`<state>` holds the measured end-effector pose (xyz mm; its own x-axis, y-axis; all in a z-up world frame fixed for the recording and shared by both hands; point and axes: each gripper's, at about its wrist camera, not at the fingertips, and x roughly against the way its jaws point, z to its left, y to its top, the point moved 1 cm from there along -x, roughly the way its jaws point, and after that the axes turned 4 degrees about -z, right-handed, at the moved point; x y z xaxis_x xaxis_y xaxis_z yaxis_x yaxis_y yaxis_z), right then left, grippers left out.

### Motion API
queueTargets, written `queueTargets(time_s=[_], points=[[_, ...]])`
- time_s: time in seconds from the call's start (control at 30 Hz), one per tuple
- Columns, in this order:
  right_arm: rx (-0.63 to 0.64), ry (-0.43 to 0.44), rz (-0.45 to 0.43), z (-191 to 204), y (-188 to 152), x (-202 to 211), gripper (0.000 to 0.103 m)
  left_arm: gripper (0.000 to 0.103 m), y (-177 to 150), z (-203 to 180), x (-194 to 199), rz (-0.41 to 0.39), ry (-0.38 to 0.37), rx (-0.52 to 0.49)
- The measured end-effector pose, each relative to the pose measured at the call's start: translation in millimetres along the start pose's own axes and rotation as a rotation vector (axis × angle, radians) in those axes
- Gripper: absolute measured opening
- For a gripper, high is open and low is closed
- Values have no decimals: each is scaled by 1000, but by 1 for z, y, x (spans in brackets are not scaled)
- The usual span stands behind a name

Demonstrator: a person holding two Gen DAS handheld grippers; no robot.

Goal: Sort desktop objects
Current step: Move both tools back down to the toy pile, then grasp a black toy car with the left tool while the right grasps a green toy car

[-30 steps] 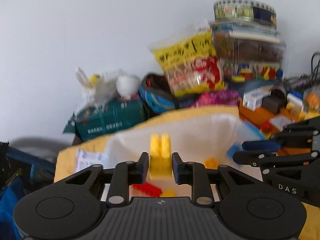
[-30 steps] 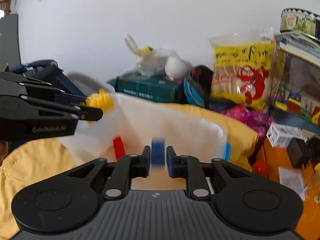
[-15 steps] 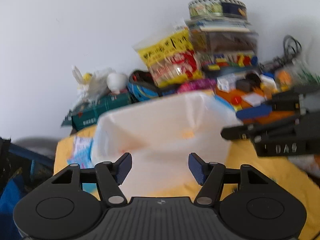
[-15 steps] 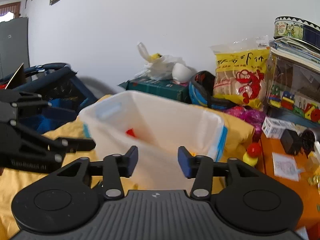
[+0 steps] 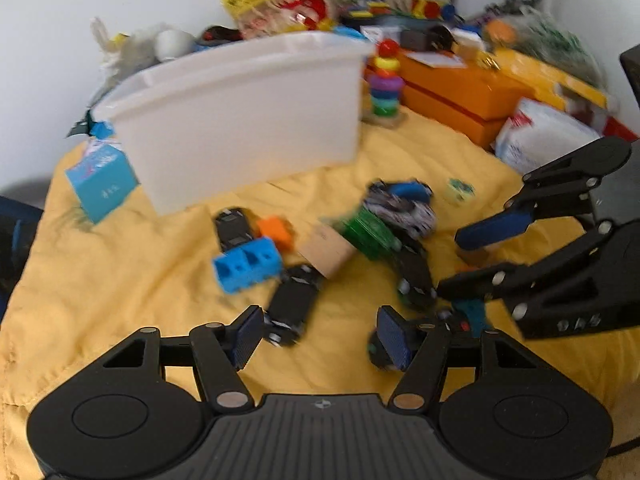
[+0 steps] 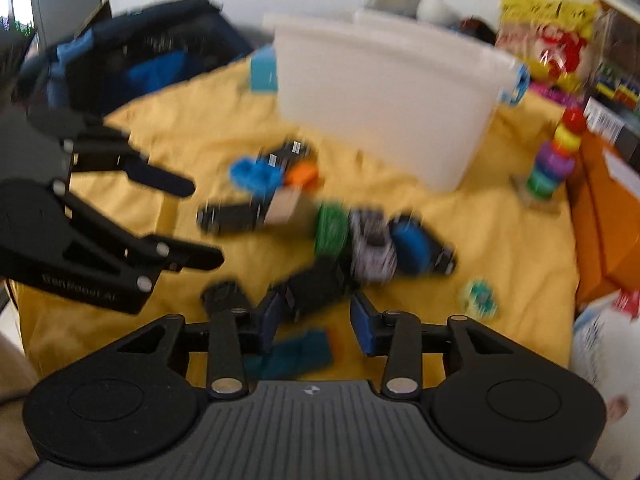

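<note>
Motion blur smears the toy pile beyond recognition.

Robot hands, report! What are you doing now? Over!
Left gripper open, empty. Right gripper open, empty. Toy pile waits before white bin. Nothing blocking.

One white bin; perhaps four black cars
</note>
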<state>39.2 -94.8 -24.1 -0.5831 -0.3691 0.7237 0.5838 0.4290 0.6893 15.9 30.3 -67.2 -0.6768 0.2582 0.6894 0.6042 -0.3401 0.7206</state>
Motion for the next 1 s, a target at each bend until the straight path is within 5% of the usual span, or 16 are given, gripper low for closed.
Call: queueTargets(time_s=[0.33,0.6,0.77,1.0], points=[[-39,-54,-16,-6,-8,16,40,64,-7,-22,3,10,-96,-49],[-25,30,7,2,-14,15,40,62,-9,-27,10,84,-138,-36],[-37,11,-7,3,-11,15,40,60,-17,4,-8,184,-296,313],[-29,43,16,5,-19,9,42,60,-17,25,-29,175,-336,588]])
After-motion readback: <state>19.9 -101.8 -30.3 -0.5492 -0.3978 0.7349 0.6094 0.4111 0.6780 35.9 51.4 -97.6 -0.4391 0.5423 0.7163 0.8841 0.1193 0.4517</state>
